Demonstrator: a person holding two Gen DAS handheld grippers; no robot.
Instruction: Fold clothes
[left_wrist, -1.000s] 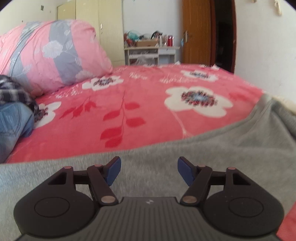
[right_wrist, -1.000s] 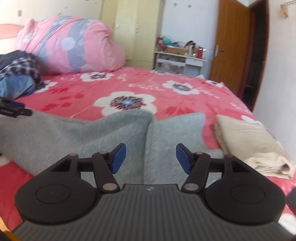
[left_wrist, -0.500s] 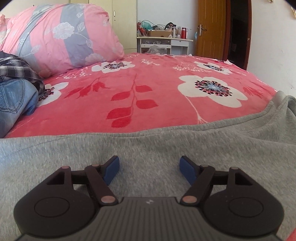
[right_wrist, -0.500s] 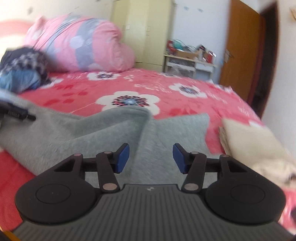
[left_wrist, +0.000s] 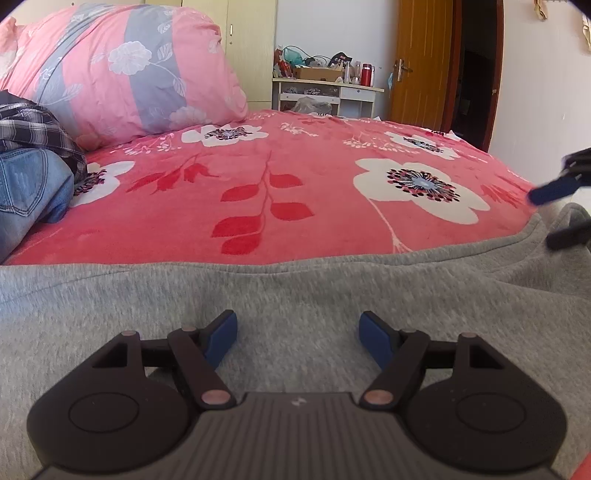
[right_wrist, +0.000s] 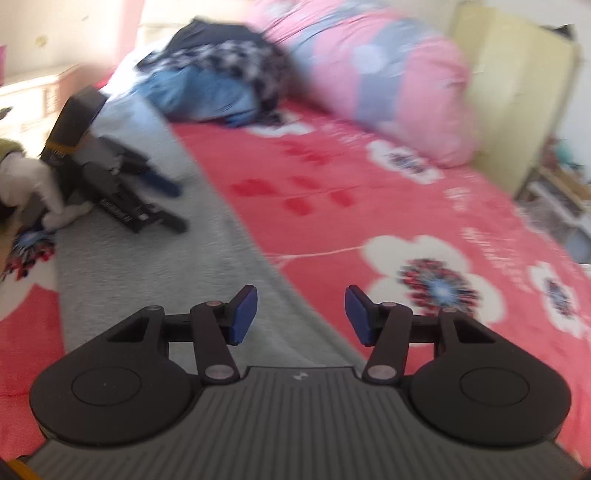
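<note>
A grey sweatshirt (left_wrist: 295, 291) lies spread on the red flowered bedspread (left_wrist: 295, 177). My left gripper (left_wrist: 297, 332) hovers low over it, open, with nothing between its blue pads. The right gripper (left_wrist: 554, 214) shows at the right edge of the left wrist view, above the sweatshirt's hem. In the blurred right wrist view my right gripper (right_wrist: 301, 314) is open over the grey sweatshirt's (right_wrist: 166, 266) long edge, its pads not pressing the cloth. The left gripper (right_wrist: 177, 206), held by a white-gloved hand (right_wrist: 48, 195), rests on the far end of the sweatshirt.
A pink and grey quilt (left_wrist: 136, 74) sits at the head of the bed. Jeans and a plaid shirt (left_wrist: 33, 162) are piled at the left. Beyond the bed stand a cream wardrobe (left_wrist: 251, 48), a cluttered white desk (left_wrist: 325, 92) and a brown door (left_wrist: 421, 62).
My right gripper has swung and rolled to face along the sweatshirt toward the left gripper, its jaws a little narrower. Its tips now show in the left wrist view. The left gripper stayed put.
</note>
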